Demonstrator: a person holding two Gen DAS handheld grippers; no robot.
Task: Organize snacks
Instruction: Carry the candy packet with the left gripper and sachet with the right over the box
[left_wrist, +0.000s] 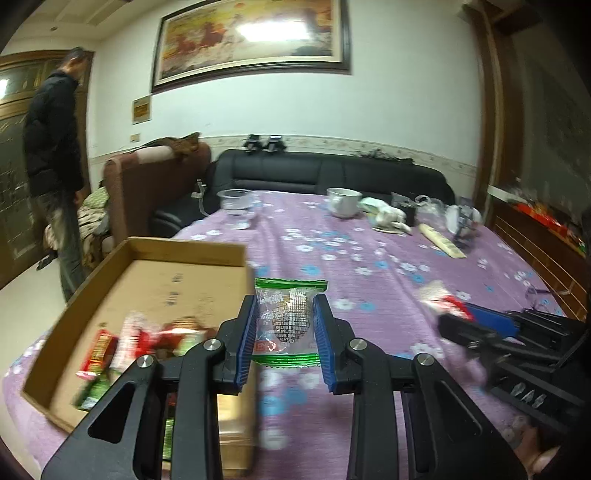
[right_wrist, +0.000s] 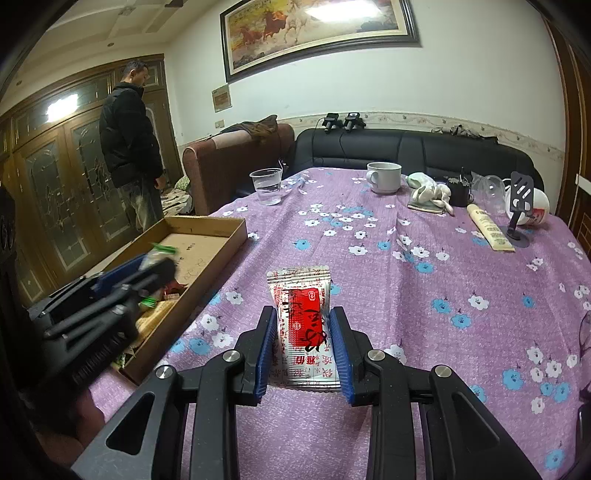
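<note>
My left gripper (left_wrist: 286, 325) is shut on a clear snack packet with green ends (left_wrist: 287, 321), held above the right wall of a shallow cardboard box (left_wrist: 192, 254). Several red and green snack packets (left_wrist: 125, 343) lie blurred in the box's near end. My right gripper (right_wrist: 303, 338) is shut on a red-and-white snack packet (right_wrist: 303, 321) just above the purple flowered tablecloth (right_wrist: 424, 295). In the right wrist view the left gripper (right_wrist: 147, 269) shows blurred over the box (right_wrist: 207, 236). The right gripper (left_wrist: 465, 325) appears blurred at the right of the left wrist view.
At the table's far side stand a clear plastic cup (right_wrist: 266, 184), a white mug (right_wrist: 384, 176), a crumpled white cloth (right_wrist: 430, 194), a cream tube (right_wrist: 489, 229) and a black phone stand (right_wrist: 519, 206). A person in a dark jacket (right_wrist: 129, 140) stands at the left by wooden doors.
</note>
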